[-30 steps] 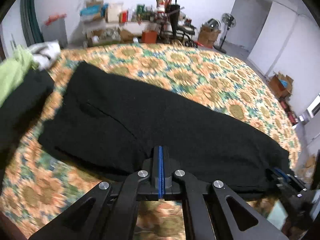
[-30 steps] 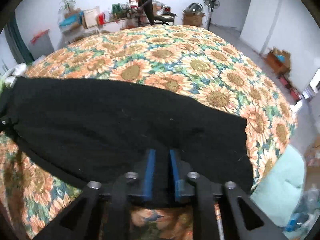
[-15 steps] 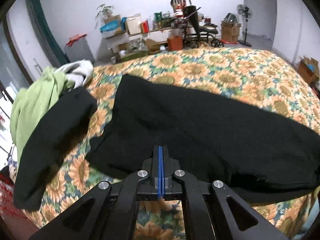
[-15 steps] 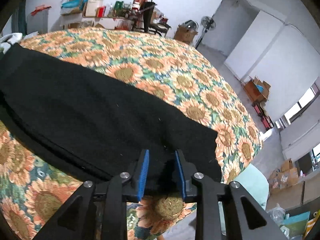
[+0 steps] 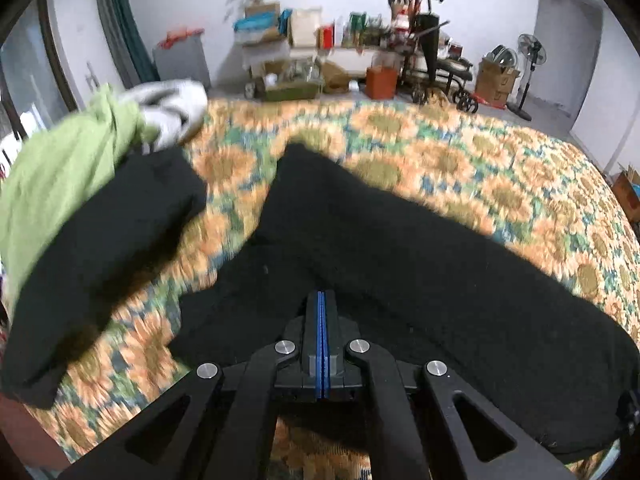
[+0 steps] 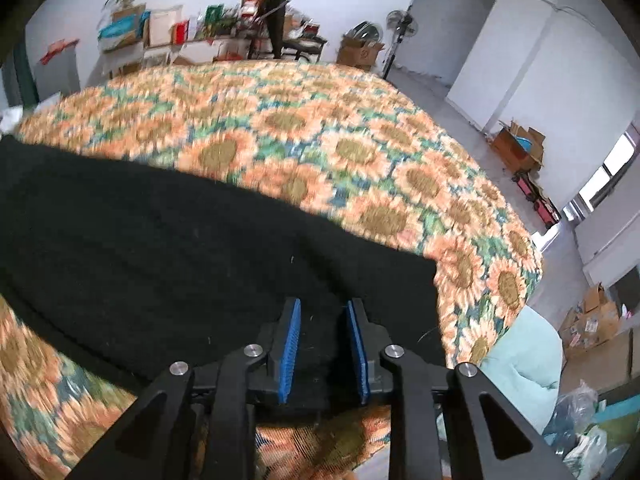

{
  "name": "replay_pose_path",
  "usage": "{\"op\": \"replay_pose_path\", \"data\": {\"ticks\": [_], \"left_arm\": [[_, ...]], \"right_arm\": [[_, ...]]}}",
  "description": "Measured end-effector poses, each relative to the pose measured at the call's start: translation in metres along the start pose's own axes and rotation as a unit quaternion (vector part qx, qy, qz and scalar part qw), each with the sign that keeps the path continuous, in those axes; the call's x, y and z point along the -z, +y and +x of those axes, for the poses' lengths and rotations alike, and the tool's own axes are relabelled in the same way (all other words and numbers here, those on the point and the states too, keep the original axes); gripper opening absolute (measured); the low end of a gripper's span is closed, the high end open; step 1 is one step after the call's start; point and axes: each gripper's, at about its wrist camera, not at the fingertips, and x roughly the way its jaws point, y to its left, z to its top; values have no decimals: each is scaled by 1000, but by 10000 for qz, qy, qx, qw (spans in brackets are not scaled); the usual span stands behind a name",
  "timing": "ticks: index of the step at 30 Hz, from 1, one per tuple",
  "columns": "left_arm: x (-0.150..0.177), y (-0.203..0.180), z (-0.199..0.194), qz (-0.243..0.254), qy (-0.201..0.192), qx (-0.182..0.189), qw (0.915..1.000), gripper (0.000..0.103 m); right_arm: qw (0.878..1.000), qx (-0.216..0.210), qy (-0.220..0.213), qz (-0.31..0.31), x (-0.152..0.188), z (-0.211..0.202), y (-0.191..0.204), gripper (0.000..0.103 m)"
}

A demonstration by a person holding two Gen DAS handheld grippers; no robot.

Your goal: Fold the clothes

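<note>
My left claw [image 5: 321,300] is pinched tight, its blue pads pressed flat together with no gap showing, over the near edge of the long black fabric garment [image 5: 400,264]; whether a fold of cloth is caught between them I cannot tell. My right claw [image 6: 323,316] has just been opening and now stands narrowly parted, the blue pads [image 6: 291,344] on either side of a ridge of the same black cloth [image 6: 168,248], which sits between them near the garment's right-hand end.

The garment lies stretched across the near side of a bed covered in an orange, green and blue sunflower-print spread [image 5: 500,168]. In the left view one corner of it points away from me toward the far side of the bed. To its left, apart from it on the spread, lies a second dark folded garment [image 5: 104,248], with a light green cloth [image 5: 60,168] and a grey-white crumpled cloth [image 5: 172,104] beyond that.

Past the bed stands a white wall with cluttered shelves of boxes and packets [image 5: 304,40], a potted plant on top, a dark wheeled chair frame [image 5: 436,68], cardboard boxes and a standing pedestal fan [image 5: 530,72]. In the right view, a pale teal cushion [image 6: 528,356] lies off the bed's right corner, with open cardboard boxes [image 6: 520,148] along the white wall.
</note>
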Motion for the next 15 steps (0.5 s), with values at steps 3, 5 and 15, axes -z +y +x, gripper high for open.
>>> {"op": "replay_pose_path", "data": {"ticks": [3, 5, 15], "left_arm": [[-9, -23, 4, 262, -34, 214, 9994, 2], [-12, -28, 15, 286, 16, 97, 9995, 2], [-31, -26, 15, 195, -144, -361, 9991, 2]], "right_arm": [[9998, -40, -184, -23, -20, 2, 6, 25], [9998, -29, -168, -42, -29, 12, 11, 25], [9979, 613, 7, 197, -29, 27, -4, 34]]}}
